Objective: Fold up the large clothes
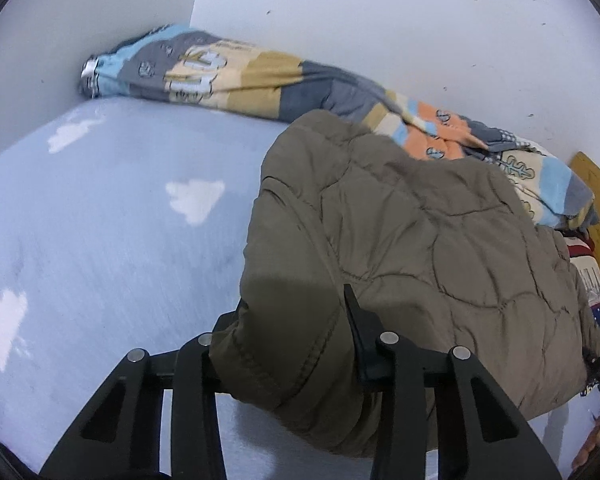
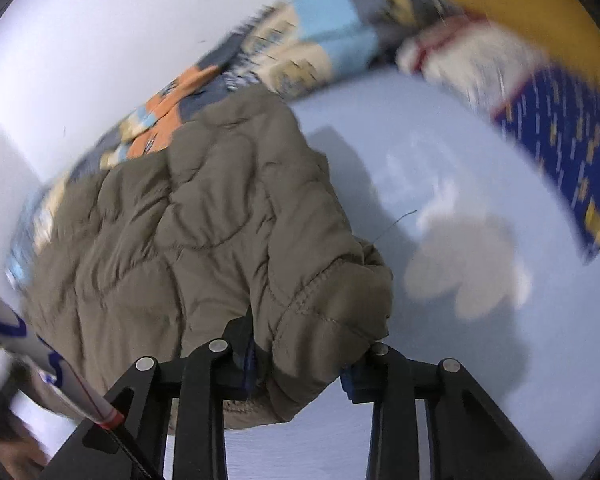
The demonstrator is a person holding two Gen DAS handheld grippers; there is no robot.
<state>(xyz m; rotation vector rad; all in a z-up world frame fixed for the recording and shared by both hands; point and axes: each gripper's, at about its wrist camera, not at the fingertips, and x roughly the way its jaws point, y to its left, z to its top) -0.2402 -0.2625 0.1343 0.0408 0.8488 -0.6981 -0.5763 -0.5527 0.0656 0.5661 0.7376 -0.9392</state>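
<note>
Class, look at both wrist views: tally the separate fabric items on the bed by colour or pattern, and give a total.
Olive quilted jacket: 1
Multicoloured patchwork blanket: 1
Navy patterned cloth: 1
White cloth with red trim: 1
Pale blue cloud-print sheet: 1
Total: 5

Bare blue sheet (image 1: 100, 220) lies open left of the left gripper's (image 1: 288, 336) fingers; ahead and right, the quilted olive jacket (image 1: 400, 240) bulks up. Beyond it a striped blanket (image 1: 236, 76) lines the wall (image 1: 380, 20). Right of the right gripper's (image 2: 304, 348) fingers the sheet runs free to a navy pillow (image 2: 572, 148).
</note>
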